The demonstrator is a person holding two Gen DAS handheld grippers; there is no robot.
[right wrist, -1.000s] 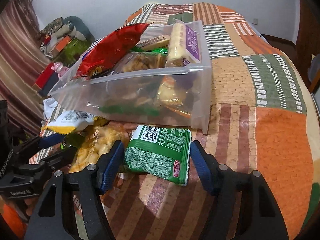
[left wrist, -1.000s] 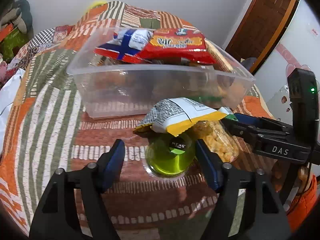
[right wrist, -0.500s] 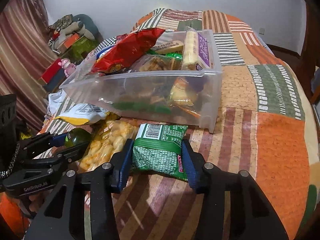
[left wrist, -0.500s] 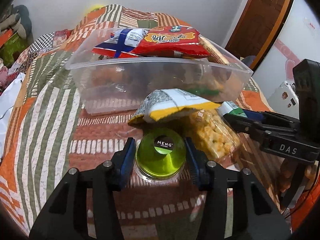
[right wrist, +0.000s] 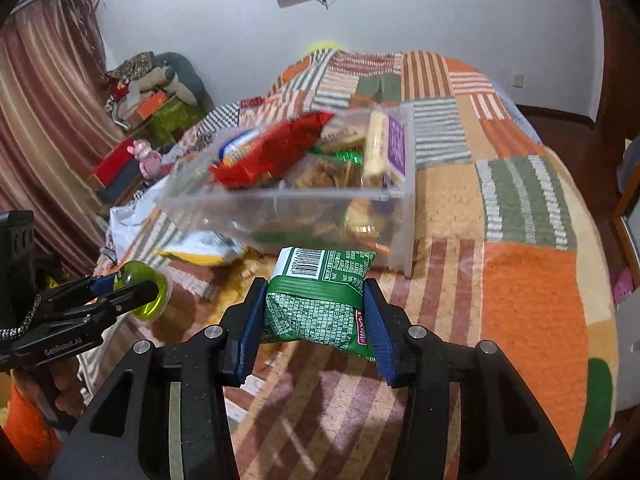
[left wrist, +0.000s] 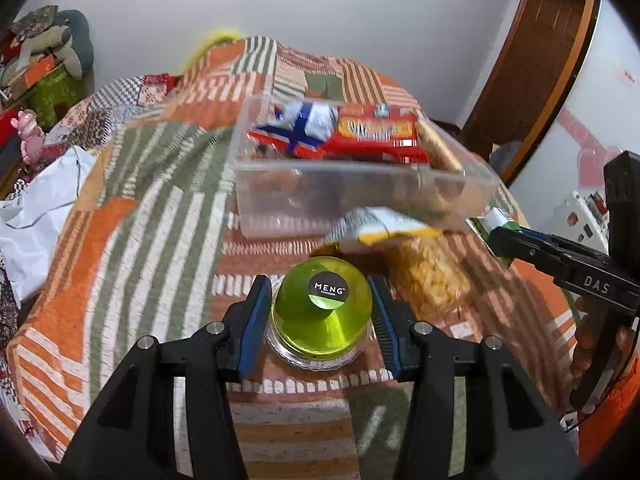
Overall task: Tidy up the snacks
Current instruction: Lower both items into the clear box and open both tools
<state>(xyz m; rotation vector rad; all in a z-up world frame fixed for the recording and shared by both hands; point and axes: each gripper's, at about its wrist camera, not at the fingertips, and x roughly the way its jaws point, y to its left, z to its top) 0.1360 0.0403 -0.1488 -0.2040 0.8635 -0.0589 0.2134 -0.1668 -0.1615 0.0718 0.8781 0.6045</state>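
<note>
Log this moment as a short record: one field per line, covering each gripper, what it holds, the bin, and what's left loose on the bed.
left gripper: shut on green jelly cup
right gripper: shut on green snack packet
clear bin: on the quilt, holds a red chip bag and other snacks
loose near bin: white-and-yellow packet, clear bag of yellow puffs
lifted: both held items look raised off the quilt, not certain

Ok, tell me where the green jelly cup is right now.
The green jelly cup sits clamped in the left gripper, lifted just in front of the clear snack bin, left of the yellow puff bag.
</note>
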